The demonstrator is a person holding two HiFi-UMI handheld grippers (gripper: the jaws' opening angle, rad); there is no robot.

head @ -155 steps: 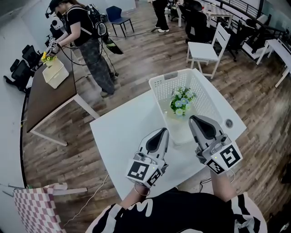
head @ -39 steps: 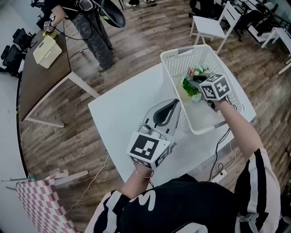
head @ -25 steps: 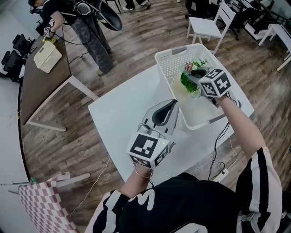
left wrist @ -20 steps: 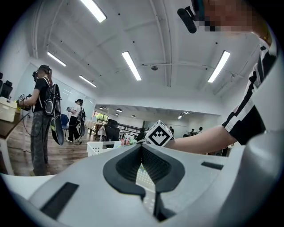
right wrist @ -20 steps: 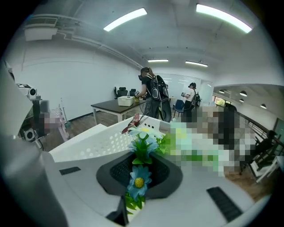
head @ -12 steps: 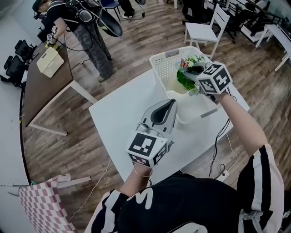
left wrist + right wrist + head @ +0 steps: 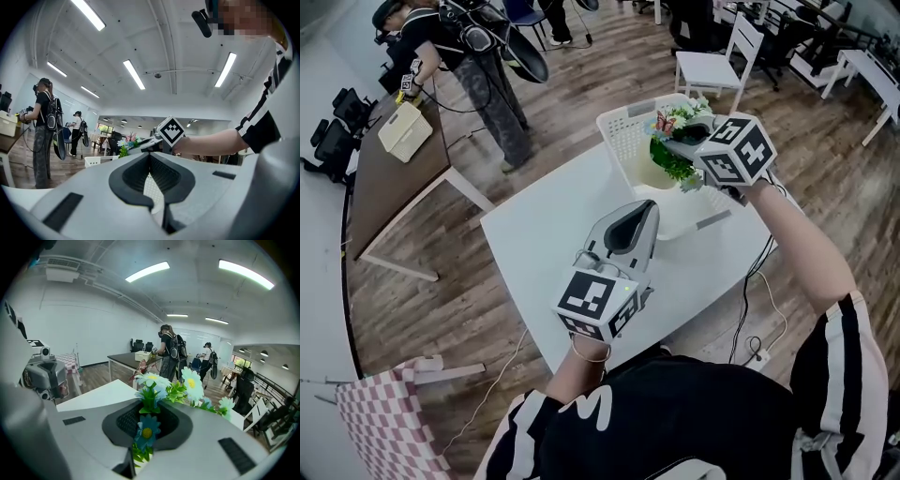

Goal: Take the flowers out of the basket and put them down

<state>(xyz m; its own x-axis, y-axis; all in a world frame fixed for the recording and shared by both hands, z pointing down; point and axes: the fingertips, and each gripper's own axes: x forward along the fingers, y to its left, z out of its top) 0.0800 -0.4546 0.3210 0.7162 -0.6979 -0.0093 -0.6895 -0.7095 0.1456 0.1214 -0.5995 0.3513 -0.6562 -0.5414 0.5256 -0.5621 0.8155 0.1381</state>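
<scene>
Right fingers: your right gripper [image 7: 682, 139] is clamped on the flowers [image 7: 668, 157]. In the right gripper view the stems and a blue bloom [image 7: 146, 431] sit pinched between the dark pads, with the rest of the bunch fanning out ahead.
Change: a moment ago this gripper was down inside the basket [image 7: 622, 131] with the bunch low against its floor. Now you have raised it, and the flowers ride at the upper middle of the head view, over the basket's near rim.
Flowers: off the basket floor and hanging from your grip. They look clear of the rim, or nearly so.
Left fingers: your left gripper [image 7: 639, 214] has its fingers together on nothing. It hovers at the frame's centre above the table [image 7: 539, 244], just left of the basket.
Meaning: the take-out half looks done or all but done. The putting-down is not yet begun.
Next: you probably need to carry the bunch left over bare table, lower it, then part the fingers. Keep the trailing leaves from catching the rim.
</scene>
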